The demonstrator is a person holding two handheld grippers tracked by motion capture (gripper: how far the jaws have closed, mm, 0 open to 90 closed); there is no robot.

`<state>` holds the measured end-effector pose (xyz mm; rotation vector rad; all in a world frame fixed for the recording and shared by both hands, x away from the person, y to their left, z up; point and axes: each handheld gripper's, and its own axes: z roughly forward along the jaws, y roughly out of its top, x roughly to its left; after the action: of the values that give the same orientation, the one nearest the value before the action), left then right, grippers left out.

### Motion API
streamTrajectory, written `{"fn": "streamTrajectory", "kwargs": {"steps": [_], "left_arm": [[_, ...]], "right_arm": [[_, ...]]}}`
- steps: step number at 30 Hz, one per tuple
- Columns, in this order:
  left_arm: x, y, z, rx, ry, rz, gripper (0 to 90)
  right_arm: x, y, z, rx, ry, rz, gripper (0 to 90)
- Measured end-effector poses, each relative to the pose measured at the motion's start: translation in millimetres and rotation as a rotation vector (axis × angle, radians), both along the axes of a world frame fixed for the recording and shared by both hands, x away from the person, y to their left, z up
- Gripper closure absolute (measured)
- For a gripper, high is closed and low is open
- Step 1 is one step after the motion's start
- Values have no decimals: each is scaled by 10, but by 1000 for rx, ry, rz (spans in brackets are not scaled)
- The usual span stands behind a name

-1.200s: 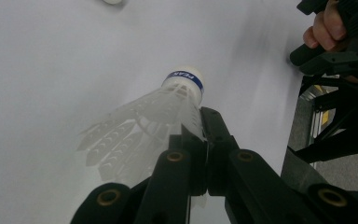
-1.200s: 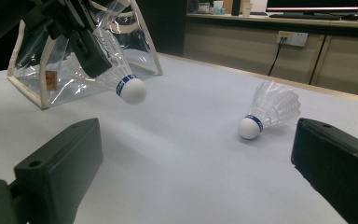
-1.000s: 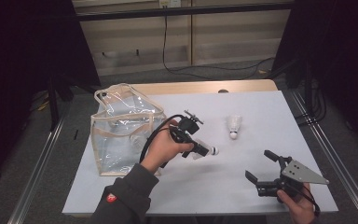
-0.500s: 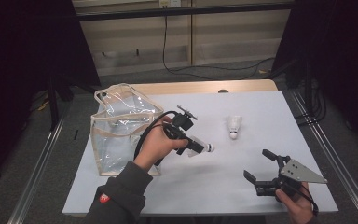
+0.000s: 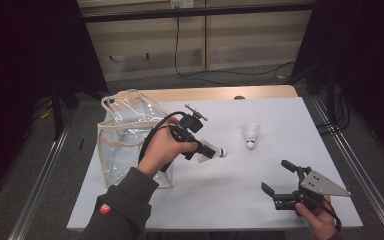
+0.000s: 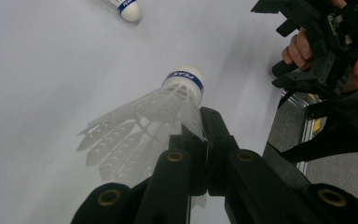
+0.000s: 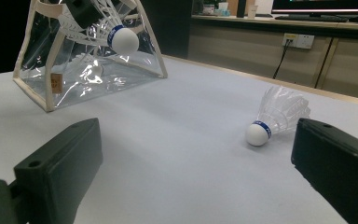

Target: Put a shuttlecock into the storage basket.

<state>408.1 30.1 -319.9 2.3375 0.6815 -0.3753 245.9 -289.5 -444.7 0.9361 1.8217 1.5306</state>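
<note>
The held shuttlecock [image 6: 168, 105] is white, with a skirt of thin feathers and a round cork head that has a blue band with small letters. It is in the air above the white table [image 5: 220, 200], near the middle of the high view, just at 3 o'clock from the clear plastic bag [image 5: 125, 135]. Its head points toward 3 o'clock in that view.

The left gripper [image 5: 207, 151] has its jaws pressed together on the feather skirt of this shuttlecock; the edge of the feathers is pinched between the two black jaws, and the head sticks out in front.

The right gripper [image 5: 279, 183] is low at 5 o'clock on the table, in the person's right hand [image 5: 320, 220]. Its jaws are spread wide and nothing is between them.

I count two shuttlecocks in the open: the held one and a second shuttlecock [image 5: 250, 135] that lies on the table at 2 o'clock from the held one, well apart from both grippers. There is one bag, and it stands at 9 o'clock on the table. In the right gripper view something white shows inside the bag, but I cannot tell what it is.
</note>
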Motion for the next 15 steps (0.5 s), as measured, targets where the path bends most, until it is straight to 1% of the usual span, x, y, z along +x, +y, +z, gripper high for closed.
{"fn": "streamTrajectory", "kwargs": {"steps": [5,8,15], "left_arm": [[24,9,59,8,-10,0,897],[28,20,93,3,-5,8,897],[60,55,141,2,-9,14,897]], "right_arm": [[-4,-3,4,0,0,-2,19],[-7,-2,6,2,1,-1,19],[-5,-3,4,1,2,0,19]]}}
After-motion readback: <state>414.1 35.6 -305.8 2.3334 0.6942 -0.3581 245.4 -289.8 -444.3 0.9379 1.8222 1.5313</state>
